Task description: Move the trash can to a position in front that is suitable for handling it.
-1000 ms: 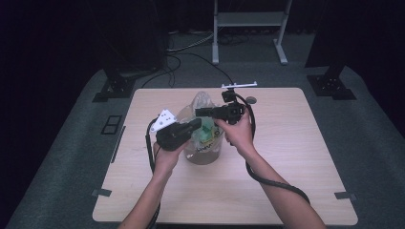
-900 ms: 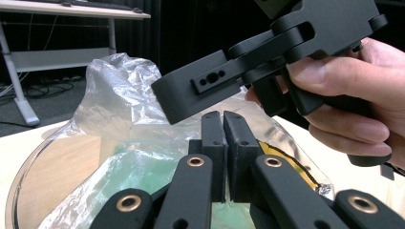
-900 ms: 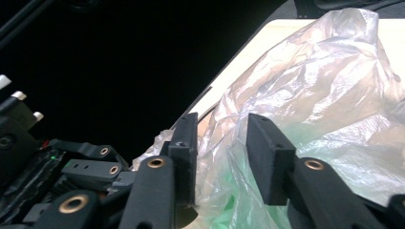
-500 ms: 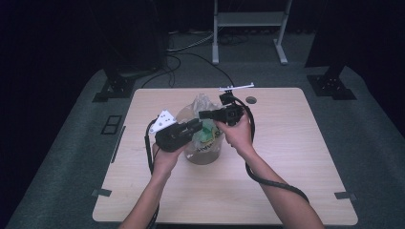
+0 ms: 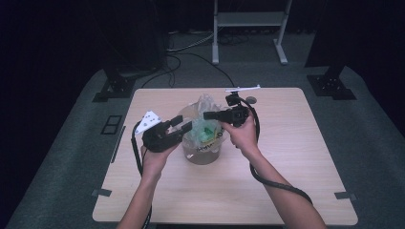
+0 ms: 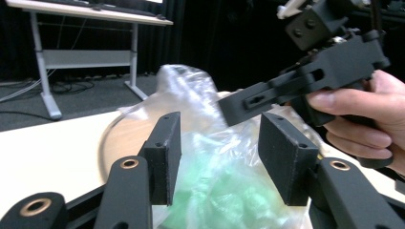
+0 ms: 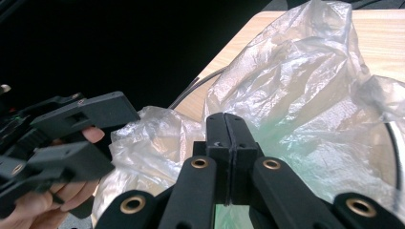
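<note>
One crinkly clear plastic bag (image 5: 204, 125) sits in a round container (image 5: 203, 153) mid-table, with plenty of bare wood table (image 5: 296, 157) on every side. Green stuff shows through the bag (can't tell what). Two grippers: the left gripper (image 5: 185, 125) has its jaws spread at the bag's side, the right gripper (image 5: 207, 115) has its jaws pressed together over the bag's top; whether they pinch plastic, can't tell.
</note>
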Tool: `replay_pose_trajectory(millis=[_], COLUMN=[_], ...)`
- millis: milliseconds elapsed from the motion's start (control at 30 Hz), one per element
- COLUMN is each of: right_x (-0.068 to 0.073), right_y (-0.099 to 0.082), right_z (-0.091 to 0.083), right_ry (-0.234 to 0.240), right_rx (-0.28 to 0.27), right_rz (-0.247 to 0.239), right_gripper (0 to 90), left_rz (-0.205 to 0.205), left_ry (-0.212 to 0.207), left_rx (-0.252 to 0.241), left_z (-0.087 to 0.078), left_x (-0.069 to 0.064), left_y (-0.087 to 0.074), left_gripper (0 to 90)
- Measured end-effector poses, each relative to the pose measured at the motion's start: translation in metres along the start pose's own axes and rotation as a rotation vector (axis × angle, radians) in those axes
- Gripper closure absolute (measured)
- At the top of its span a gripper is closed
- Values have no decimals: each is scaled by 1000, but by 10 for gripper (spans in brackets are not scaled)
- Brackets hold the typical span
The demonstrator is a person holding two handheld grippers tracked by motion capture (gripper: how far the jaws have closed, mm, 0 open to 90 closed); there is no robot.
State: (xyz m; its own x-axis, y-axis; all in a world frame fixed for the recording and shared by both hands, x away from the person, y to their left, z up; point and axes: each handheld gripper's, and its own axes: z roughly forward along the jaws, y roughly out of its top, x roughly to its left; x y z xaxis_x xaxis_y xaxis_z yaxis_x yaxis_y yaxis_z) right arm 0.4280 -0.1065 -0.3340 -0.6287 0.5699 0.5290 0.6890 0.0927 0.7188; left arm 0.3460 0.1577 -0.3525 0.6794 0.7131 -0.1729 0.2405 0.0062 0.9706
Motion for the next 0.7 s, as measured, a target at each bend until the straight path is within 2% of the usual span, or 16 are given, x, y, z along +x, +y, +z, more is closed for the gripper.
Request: replay_pose_trajectory(millis=[267, 500, 700], right_x=[-5, -10, -13], right_y=[-2, -4, -5], right_z=[-5, -7, -10], right_ry=[4, 7, 13], right_rx=[-10, -17, -28], right_rz=[8, 17, 28], right_gripper=[900, 900, 900], left_rz=[-38, -69, -87], left_ry=[43, 64, 78], left_rx=[-10, -35, -35], left_z=[-12, -24, -30], left_x=[13, 21, 26], left_y=[-6, -12, -20], left_gripper=[446, 428, 406])
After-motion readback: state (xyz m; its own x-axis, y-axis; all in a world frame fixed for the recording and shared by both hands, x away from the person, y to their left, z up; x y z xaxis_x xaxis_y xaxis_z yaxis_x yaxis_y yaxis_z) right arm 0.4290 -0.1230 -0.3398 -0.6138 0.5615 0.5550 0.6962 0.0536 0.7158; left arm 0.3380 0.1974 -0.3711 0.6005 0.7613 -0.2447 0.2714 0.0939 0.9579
